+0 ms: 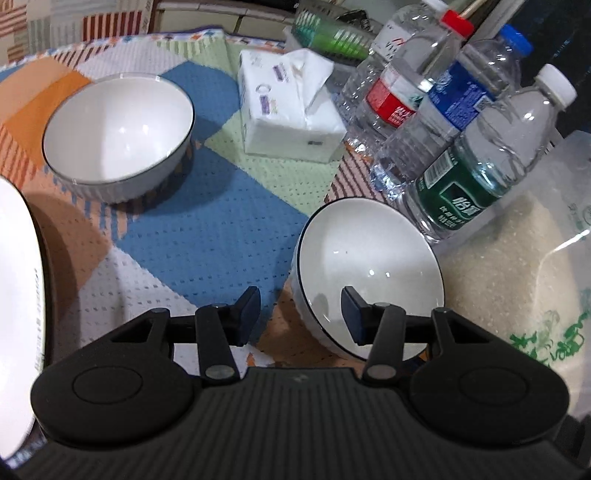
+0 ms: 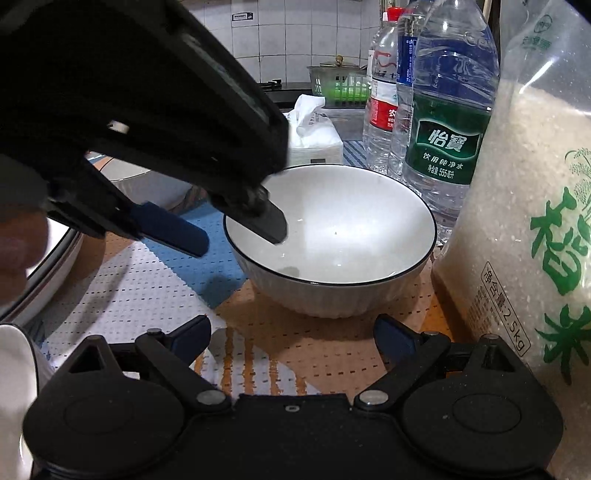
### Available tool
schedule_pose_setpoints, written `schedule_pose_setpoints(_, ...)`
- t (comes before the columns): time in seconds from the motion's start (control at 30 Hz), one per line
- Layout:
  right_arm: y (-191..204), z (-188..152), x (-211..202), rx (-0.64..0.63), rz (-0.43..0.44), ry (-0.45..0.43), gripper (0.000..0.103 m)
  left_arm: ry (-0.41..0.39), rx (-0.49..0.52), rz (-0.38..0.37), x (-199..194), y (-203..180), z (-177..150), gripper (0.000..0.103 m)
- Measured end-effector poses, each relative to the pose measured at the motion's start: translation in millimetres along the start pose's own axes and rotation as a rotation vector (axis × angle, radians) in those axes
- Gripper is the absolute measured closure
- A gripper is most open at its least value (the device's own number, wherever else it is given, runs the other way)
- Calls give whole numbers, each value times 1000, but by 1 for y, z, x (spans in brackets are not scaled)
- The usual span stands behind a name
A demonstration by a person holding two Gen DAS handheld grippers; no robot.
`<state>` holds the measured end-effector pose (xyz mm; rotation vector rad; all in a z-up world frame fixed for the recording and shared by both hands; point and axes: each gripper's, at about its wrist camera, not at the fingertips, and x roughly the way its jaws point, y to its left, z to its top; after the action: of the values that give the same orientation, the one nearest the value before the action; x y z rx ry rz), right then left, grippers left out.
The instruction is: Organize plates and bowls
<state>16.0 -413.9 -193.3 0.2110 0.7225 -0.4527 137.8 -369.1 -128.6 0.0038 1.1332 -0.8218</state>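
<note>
A white bowl with a dark rim (image 1: 365, 266) stands on the patterned cloth beside the bottles; it also shows in the right wrist view (image 2: 332, 236). My left gripper (image 1: 301, 315) is open, its jaws straddling the bowl's near-left rim: one finger is inside the bowl, the other outside. In the right wrist view the left gripper (image 2: 240, 232) reaches in from the upper left. A second white bowl (image 1: 118, 133) stands at the far left. A white plate (image 1: 18, 295) lies at the left edge. My right gripper (image 2: 291, 339) is open and empty, just short of the bowl.
Three water bottles (image 1: 461, 155) stand behind the near bowl. A bag of rice (image 1: 517, 266) stands at the right, close to the bowl, and also shows in the right wrist view (image 2: 524, 221). A tissue pack (image 1: 291, 110) lies at the back. A green basket (image 1: 332, 33) is further back.
</note>
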Motion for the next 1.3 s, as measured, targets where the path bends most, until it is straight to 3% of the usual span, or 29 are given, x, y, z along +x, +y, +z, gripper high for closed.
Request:
schedule_pose_setpoints(0.07,0,-2,0,-2,2,-6,6,8,-14,-9,4,1,-1,61)
schedule_pose_setpoints(0.2,2,-4,-2,-5,1,-7,5,31,-30,-29,8,3,-1,85)
schedule_pose_setpoints(0.37,0,-5,-4,-8,6,-7,6,67,-20,-7,5,2,1,91)
schedule_pose_setpoints(0.57,0,-6,-6,-20,18,-10,6,87,-64,-14,-10,17,1,92)
schedule_pose_setpoints(0.7,0,-7,-9,-36,30,-13,6,94,-16,8,-21,14,-2,92)
schedule_pose_setpoints(0.97,11,1,-40,-185,48,-77,6,117,45,12,-68,9,-3,91)
schedule_pose_setpoints(1.1,16,11,-69,-285,127,-122,6,119,53,19,-108,12,-6,91)
schedule_pose_setpoints(1.3,22,31,-113,-342,319,-147,5,91,35,20,-169,24,-17,91)
